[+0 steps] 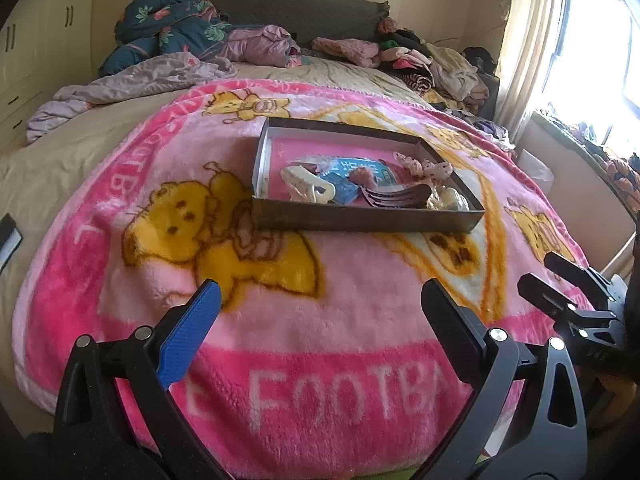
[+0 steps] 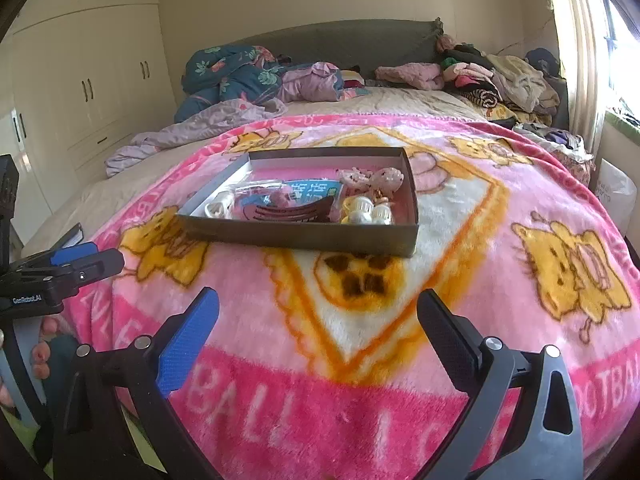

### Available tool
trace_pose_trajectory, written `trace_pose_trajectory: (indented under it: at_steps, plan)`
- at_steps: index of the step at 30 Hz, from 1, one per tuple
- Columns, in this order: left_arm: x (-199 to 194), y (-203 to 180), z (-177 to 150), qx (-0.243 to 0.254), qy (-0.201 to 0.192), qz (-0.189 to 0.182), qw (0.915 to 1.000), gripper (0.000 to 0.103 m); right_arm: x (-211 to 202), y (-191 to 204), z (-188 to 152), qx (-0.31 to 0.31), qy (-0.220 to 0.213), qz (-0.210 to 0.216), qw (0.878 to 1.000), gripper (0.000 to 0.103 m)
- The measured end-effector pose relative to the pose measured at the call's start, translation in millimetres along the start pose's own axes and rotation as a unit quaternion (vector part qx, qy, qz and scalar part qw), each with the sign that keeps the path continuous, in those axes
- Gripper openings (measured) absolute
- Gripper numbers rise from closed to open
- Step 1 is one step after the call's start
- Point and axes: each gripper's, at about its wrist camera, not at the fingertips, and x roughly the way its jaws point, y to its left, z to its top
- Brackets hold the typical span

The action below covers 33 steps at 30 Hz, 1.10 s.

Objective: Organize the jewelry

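Both grippers, left [image 1: 320, 320] and right [image 2: 318, 320], are hovering empty with jaws spread, short of the tray [image 2: 304, 240]; hair clips [image 2: 288, 212] and trinkets are sitting jumbled inside it, fitting either sorting's start or its end.

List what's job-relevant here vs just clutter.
Job: box, white hair claw, dark comb clip, blue packet, spotted scrunchie, white clips.
Clutter: pink blanket, clothes pile, floral duvet, wardrobe.
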Motion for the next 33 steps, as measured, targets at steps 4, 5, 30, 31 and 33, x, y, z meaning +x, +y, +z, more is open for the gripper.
trace_pose_trajectory:
  at_steps: [4,5,30,31,33]
  plan:
    - [-1,-1,-4,0.002,0.001,0.002,1.0,0.092,1,3,-8,0.002,0.007,0.003,1.0,0.096]
    - [-2,-2,-5,0.002,0.0,0.002,1.0,0.092,1,4,-9,0.002,0.008,0.003,1.0,0.096]
    - [-5,-1,-8,0.005,0.0,0.011,0.9999,0.092,-5,9,-6,-0.001,0.003,0.005,1.0,0.096]
    - [-5,-2,-8,0.005,0.0,0.011,0.9999,0.092,-5,10,-5,-0.002,0.003,0.005,1.0,0.096]
    - [-6,-1,-8,0.004,0.0,0.011,0.9999,0.092,-5,10,-5,-0.002,0.003,0.005,1.0,0.096]
